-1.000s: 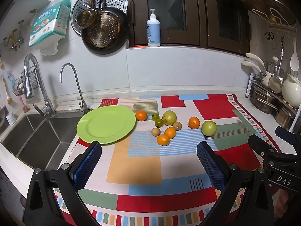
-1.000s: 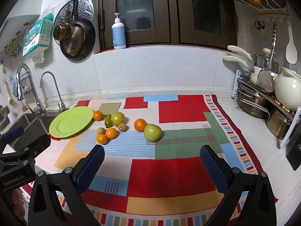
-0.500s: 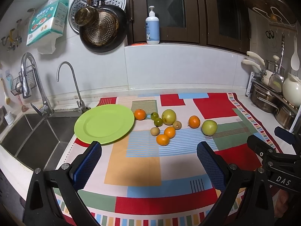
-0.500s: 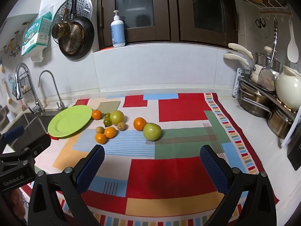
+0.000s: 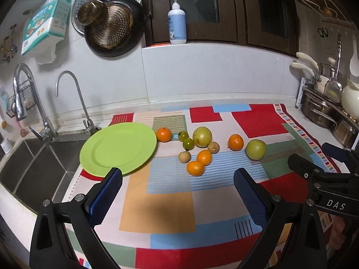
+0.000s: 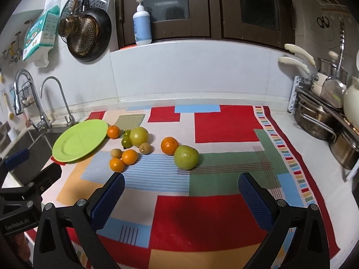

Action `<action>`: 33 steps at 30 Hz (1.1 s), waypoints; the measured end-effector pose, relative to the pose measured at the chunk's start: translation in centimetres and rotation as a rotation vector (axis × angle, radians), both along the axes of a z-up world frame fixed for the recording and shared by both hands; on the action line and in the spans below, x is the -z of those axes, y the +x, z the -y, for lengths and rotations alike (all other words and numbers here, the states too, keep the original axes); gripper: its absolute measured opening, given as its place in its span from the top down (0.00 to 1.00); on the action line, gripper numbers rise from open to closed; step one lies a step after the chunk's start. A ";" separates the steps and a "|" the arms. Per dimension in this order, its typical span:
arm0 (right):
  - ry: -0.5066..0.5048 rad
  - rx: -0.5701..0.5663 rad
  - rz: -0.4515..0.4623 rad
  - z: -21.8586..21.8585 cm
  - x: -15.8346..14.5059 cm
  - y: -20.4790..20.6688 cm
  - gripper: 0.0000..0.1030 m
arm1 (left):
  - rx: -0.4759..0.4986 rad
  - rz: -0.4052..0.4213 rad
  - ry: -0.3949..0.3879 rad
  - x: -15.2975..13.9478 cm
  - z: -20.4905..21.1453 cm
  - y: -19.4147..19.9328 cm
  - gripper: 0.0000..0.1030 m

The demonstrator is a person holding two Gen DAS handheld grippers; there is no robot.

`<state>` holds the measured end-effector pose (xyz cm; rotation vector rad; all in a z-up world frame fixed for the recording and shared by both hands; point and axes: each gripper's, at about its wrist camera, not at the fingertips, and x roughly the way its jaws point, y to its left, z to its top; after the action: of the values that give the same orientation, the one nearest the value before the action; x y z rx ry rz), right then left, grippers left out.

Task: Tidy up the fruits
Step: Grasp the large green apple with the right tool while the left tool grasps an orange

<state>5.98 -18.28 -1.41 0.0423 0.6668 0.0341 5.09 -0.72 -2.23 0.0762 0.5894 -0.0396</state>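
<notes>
Both claws hang over the patchwork cloth (image 5: 157, 206) with nothing in them. The left gripper (image 5: 178, 194) has its blue-padded jaws spread wide, and the right gripper (image 6: 181, 196) is parted just as far.

Ahead of the left claw, off toward its left finger, the round lime-green plate (image 5: 117, 149) lies flat, partly over the edge of the steel sink (image 5: 29, 168).

Just right of the plate's rim sits a small orange mandarin (image 5: 163, 134). Further right, straight ahead between the left claw's fingers, 2 little dark-green fruits (image 5: 188, 143), a large yellow-green round fruit (image 5: 202, 133), 2 tan longan-like balls (image 5: 184, 157) and 2 touching oranges (image 5: 199, 163) cluster together.

Ahead of the right claw, a lone orange (image 6: 169, 145) touches a big green apple-like fruit (image 6: 186, 157).
</notes>
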 end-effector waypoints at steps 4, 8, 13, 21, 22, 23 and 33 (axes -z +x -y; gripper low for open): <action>0.002 -0.010 -0.020 0.1 0.7 1.7 0.01 | 0.012 -0.013 -0.003 0.6 0.4 1.7 0.05; 0.006 -0.016 -0.044 0.4 1.7 3.6 0.01 | 0.026 -0.042 -0.007 1.5 0.9 3.7 0.07; 0.009 -0.018 -0.085 0.8 3.0 5.9 0.01 | 0.034 -0.096 -0.006 2.9 1.3 6.1 0.10; 0.028 -0.031 -0.169 1.2 5.9 9.4 0.04 | 0.044 -0.176 0.001 5.5 1.7 9.2 0.15; 0.029 -0.032 -0.178 1.2 6.2 9.8 0.06 | 0.046 -0.186 0.000 5.8 1.7 9.6 0.16; 0.033 -0.034 -0.189 1.3 6.5 10.1 0.07 | 0.048 -0.197 -0.002 6.1 1.8 10.0 0.18; 0.049 -0.037 -0.252 1.5 8.9 13.0 0.17 | 0.080 -0.263 -0.014 8.6 2.1 12.9 0.32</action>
<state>18.99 -19.82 -10.35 0.0824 0.9191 0.0814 17.99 -2.86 -10.86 0.0817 0.8486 -0.1327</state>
